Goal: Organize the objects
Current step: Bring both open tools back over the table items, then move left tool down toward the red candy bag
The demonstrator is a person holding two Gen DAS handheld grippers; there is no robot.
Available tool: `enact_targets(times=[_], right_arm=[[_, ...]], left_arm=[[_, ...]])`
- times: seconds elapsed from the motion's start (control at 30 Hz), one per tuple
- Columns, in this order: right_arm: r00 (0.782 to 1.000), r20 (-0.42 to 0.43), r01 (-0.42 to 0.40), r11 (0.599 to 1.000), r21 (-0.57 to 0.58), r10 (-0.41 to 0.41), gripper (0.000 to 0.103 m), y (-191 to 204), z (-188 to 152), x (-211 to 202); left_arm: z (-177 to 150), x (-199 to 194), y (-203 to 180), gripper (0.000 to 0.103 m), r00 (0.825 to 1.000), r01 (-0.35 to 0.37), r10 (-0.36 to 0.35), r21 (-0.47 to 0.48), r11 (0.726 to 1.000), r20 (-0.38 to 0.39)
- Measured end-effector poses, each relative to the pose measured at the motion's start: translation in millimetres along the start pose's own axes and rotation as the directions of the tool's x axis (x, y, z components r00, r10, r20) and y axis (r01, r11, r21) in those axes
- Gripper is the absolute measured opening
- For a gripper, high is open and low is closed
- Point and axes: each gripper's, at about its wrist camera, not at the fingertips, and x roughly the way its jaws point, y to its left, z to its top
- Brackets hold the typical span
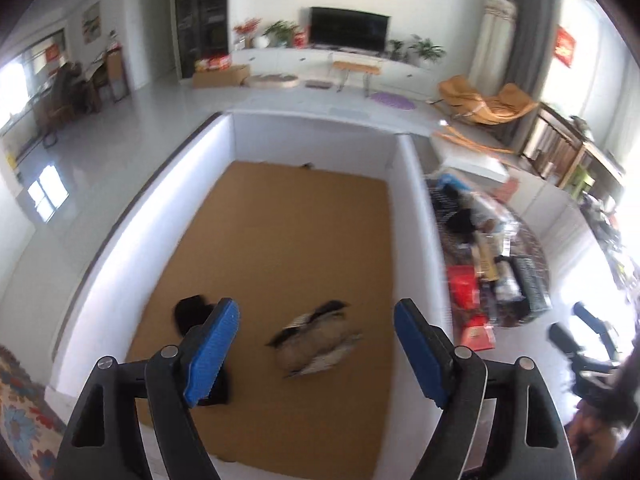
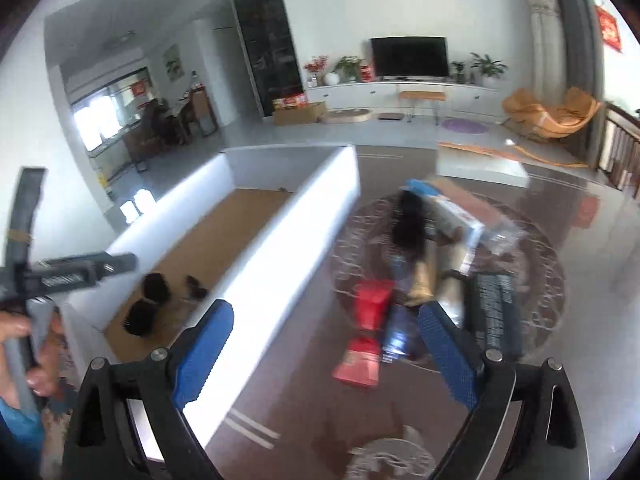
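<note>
A white-walled box [image 1: 420, 216] with a brown cardboard floor lies below my left gripper [image 1: 316, 320], which is open and empty above it. Inside lie a blurred tan and black object [image 1: 320, 344] and a black object [image 1: 192, 314]. In the right wrist view the box [image 2: 280, 240] is on the left, with black objects [image 2: 148, 300] inside. My right gripper [image 2: 324, 320] is open and empty above a pile on the dark glossy table [image 2: 320, 420]: a red packet [image 2: 366, 336], a black keyboard-like item [image 2: 496, 312], a clear packet [image 2: 460, 216] and a black object [image 2: 408, 220].
The pile also shows right of the box in the left wrist view [image 1: 480, 248]. A white flat box [image 2: 480, 168] lies at the table's far side. The left gripper's handle [image 2: 60, 272] and a hand are at the left. A TV unit and orange chair stand far behind.
</note>
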Motion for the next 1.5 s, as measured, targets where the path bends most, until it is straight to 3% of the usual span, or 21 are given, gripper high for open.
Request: enact_targets(times=[0.1, 0.23, 0.4, 0.57, 0.7, 0.93, 1.3, 1.5], right_arm=[[0.992, -0.058, 0.113, 0.992, 0.058, -0.11, 0.094, -58, -43, 2], [0.978, -0.089, 0.204, 0.964, 0.17, -0.191, 0.094, -115, -77, 3], [0.968, -0.093, 0.249, 0.935, 0.254, -0.232, 0.094, -139, -86, -8], [0.958, -0.113, 0.285, 0.931, 0.228, -0.265, 0.094, -143, -93, -8], [0.953, -0.137, 0.294, 0.932, 0.213, -0.269, 0.094, -144, -102, -3], [0.946, -0.166, 0.307, 0.932, 0.194, -0.277, 0.094, -142, -107, 5], [0.936, -0.177, 0.329, 0.934, 0.142, -0.303, 0.095, -133, -111, 10], [0.937, -0.177, 0.325, 0.936, 0.133, -0.3, 0.102, -130, -112, 12]], left_arm=[[2, -14, -34, 0.079, 0.997, 0.071, -0.072, 0.044, 0.996, 0.013], [3, -19, -82, 0.079, 0.984, 0.178, -0.178, 0.093, 0.98, 0.0], [-14, -34, -151, 0.079, 0.951, 0.309, -0.306, 0.192, 0.931, -0.044], [-42, -25, -208, 0.079, 0.927, 0.376, -0.355, 0.282, 0.883, -0.124], [-62, 6, -226, 0.079, 0.916, 0.394, -0.351, 0.265, 0.88, -0.196], [-93, 46, -217, 0.079, 0.91, 0.371, -0.306, 0.223, 0.901, -0.279], [-118, 71, -210, 0.079, 0.908, 0.347, -0.265, 0.228, 0.91, -0.325], [-119, 71, -207, 0.079, 0.914, 0.337, -0.257, 0.238, 0.911, -0.314]])
